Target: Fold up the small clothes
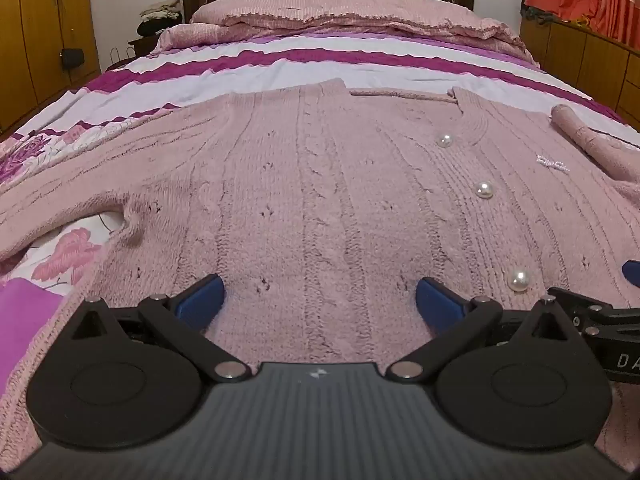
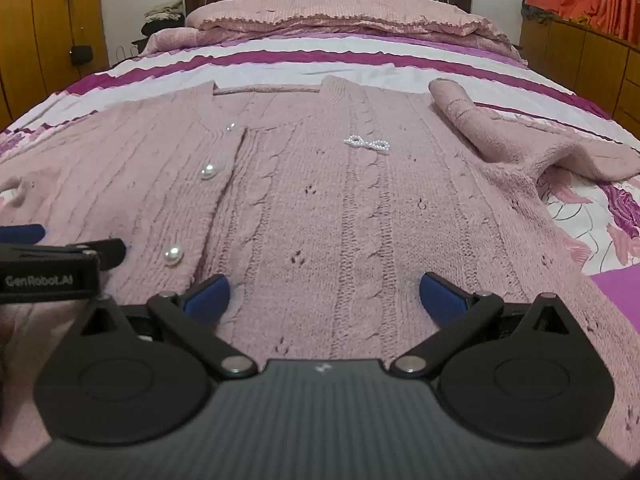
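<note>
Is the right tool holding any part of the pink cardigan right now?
No, the right tool hangs wide open above the flat pink cardigan, with no knit pinched between its blue pads.

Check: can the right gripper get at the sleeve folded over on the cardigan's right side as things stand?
Probably yes. The right gripper is open and empty over the cardigan, and the folded sleeve lies up and to its right with nothing between them.

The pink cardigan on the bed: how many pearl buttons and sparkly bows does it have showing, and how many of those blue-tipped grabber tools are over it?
Pink cardigan: 1
Pearl buttons: 3 (top, middle, bottom)
Beaded bow: 1
Grabber tools: 2 (left gripper, right gripper), both open and holding nothing
Total: 7
</note>
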Demonstrator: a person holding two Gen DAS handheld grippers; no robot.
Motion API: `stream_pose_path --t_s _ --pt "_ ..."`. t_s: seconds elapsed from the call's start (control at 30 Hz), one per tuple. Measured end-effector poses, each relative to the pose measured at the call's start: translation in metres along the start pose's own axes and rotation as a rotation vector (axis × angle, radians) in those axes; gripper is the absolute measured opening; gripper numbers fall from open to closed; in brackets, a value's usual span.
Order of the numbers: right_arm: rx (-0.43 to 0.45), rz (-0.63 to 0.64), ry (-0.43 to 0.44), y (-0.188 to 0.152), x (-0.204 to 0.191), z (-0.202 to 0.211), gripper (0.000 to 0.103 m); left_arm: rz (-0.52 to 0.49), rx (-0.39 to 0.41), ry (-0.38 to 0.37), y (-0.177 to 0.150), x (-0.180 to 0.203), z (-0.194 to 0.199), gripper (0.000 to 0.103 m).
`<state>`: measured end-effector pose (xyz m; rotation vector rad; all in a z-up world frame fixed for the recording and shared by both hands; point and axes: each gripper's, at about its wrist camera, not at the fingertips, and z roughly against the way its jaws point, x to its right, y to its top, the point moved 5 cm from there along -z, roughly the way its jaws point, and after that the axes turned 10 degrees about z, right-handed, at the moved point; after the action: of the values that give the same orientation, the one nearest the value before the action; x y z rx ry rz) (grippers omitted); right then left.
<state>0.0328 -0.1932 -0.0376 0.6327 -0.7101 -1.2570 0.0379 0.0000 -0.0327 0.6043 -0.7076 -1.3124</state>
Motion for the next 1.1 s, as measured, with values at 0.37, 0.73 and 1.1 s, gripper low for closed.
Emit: stream_pose_path --t_s 0.37,0.73,1.1 --pt "0.023 0.015 -0.021 -0.0043 -0.0050 0.0034 0.103 -0.007 0.016 0.007 -0.0017 -0.0013 0.0006 0.103" --pt "0.025 0.024 -0.029 -0.0022 -0.0051 0.0069 0.103 -0.011 0.026 0.010 -0.0034 0.0024 0.0035 0.103" --pt "0.027 0.027 -0.032 -0.0033 -0.0071 0.0061 0.103 -0.012 0.027 0.011 -0.0034 0.0027 0.0046 0.103"
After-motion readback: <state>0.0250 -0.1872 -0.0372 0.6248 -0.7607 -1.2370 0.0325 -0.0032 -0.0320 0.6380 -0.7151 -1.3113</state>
